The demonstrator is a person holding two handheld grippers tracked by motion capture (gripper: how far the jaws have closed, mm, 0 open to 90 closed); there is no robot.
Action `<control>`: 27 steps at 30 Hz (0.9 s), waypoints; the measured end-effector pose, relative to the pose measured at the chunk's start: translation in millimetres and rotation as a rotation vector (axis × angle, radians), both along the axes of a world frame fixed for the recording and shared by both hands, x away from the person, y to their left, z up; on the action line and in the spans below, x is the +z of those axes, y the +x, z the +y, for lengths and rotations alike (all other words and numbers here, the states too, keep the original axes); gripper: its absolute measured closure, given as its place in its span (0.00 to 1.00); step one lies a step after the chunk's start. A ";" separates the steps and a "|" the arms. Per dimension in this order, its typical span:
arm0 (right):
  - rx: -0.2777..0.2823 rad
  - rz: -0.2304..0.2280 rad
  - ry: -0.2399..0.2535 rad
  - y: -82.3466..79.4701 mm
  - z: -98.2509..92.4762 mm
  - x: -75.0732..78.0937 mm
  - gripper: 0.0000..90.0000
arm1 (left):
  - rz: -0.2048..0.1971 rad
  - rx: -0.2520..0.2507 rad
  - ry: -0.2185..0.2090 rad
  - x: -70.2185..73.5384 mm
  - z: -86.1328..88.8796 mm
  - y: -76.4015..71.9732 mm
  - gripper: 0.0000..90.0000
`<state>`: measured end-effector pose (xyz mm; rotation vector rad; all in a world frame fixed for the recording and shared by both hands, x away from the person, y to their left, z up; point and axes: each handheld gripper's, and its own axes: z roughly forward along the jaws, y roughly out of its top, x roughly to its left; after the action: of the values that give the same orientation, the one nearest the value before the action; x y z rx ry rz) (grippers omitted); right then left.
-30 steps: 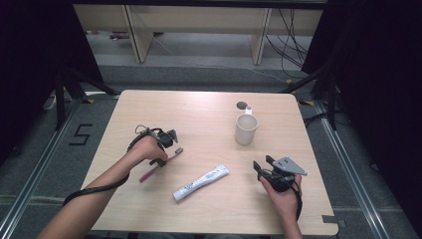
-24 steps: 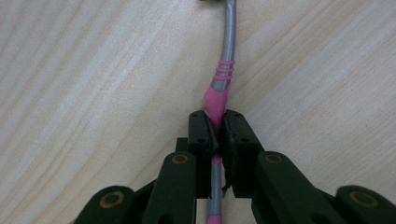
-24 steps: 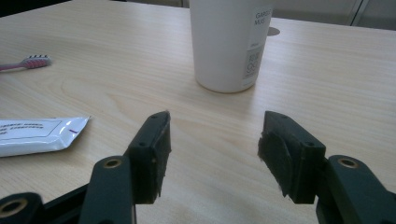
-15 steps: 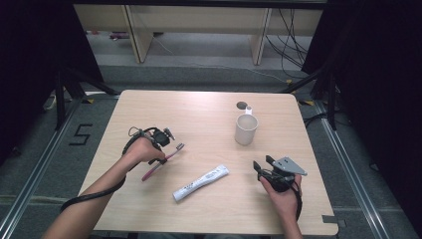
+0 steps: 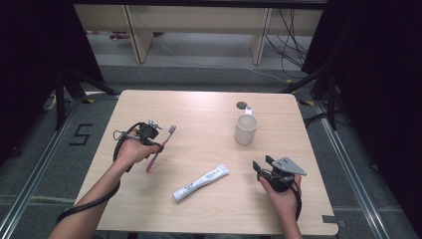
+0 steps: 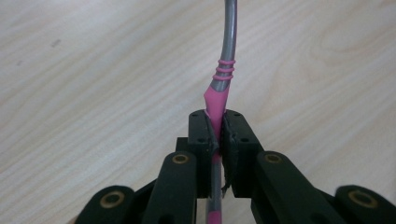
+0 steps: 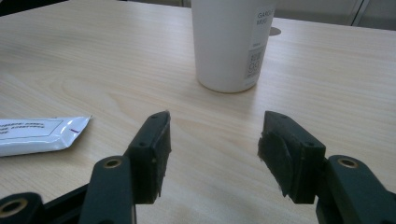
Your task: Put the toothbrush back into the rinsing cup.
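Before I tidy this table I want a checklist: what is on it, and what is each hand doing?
toothbrush: one, pink and grey, clamped in the left gripper, off the table
toothpaste tube: one, white, lying at the table's middle front
mug: one, white, upright toward the back right
table: one, light wood
left gripper: one, black, shut on the toothbrush handle
right gripper: one, black, jaws open, nothing between them, pointing at the mug

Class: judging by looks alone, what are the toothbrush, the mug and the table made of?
Toothbrush: likely plastic, smooth grey stem, matte pink grip section, perhaps rubbery. Mug: probably glazed ceramic, plain white, soft sheen. Table: pale wood or wood-look laminate, visible grain, matte.
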<state>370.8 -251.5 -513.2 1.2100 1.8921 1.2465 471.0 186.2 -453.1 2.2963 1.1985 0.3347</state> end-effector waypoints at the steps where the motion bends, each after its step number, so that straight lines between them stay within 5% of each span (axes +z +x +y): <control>1: 0.000 -0.004 -0.002 0.1 -0.1 0.0 0.48 | -0.012 0.012 -0.018 0.4 2.8 -0.3 0.91; 7: 0.001 -0.003 -0.003 0.3 0.1 0.0 0.48 | -0.123 0.136 -0.110 1.0 18.8 -2.6 0.91; 12: 0.001 -0.005 -0.003 0.4 0.3 -0.1 0.48 | -0.213 0.178 -0.128 1.4 30.6 -5.0 0.91; 13: 0.001 -0.005 -0.003 0.4 0.3 -0.1 0.48 | -0.248 0.209 -0.170 -0.2 29.8 -5.6 0.91; 15: 0.001 -0.005 -0.003 0.4 0.3 -0.1 0.48 | -0.290 0.216 -0.182 0.2 33.5 -7.7 0.91; 18: 0.001 -0.005 -0.003 0.4 0.4 -0.1 0.48 | -0.378 0.256 -0.279 -1.7 35.1 -10.0 0.91; 23: 0.001 -0.009 -0.004 0.6 0.4 -0.2 0.48 | -0.485 0.296 -0.329 -1.6 39.0 -14.4 0.91; 27: -0.001 0.000 0.020 -0.4 1.6 -0.3 0.48 | -0.532 0.334 -0.352 -2.0 42.8 -16.5 0.91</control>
<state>370.4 -249.8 -513.5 1.2209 1.8828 1.2685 454.5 228.9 -455.1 1.5677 1.2321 0.7375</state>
